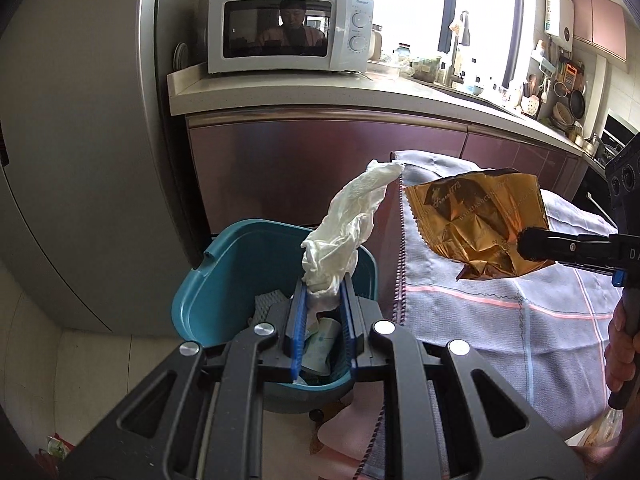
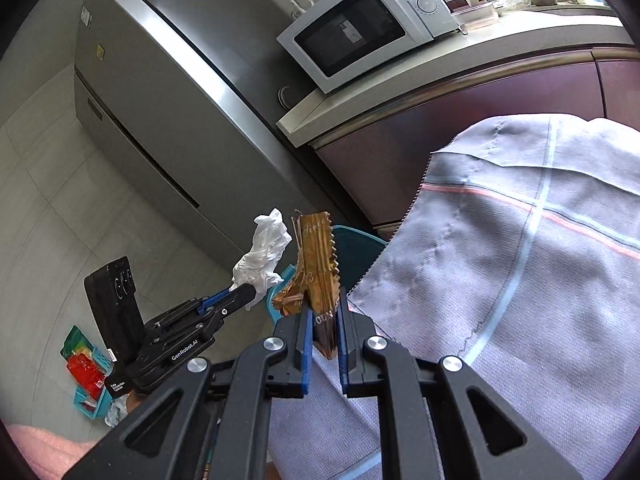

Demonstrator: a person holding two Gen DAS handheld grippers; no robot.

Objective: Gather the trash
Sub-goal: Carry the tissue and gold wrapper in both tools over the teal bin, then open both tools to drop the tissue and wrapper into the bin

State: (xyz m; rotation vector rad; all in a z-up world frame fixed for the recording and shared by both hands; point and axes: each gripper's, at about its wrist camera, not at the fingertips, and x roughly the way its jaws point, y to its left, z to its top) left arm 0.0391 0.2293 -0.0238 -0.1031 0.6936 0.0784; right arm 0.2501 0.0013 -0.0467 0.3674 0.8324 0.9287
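- Here, clamping the left gripper (image 1: 323,300) on a crumpled white plastic glove (image 1: 348,232), above the teal trash bin (image 1: 224,280).
- Pinching a gold foil wrapper (image 2: 316,264) in the right gripper (image 2: 323,320), right of the bin, over the grey tablecloth (image 2: 520,280).

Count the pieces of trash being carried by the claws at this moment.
2: white crumpled plastic in the left claw above the teal bin; gold wrapper in the right claw over the tablecloth.
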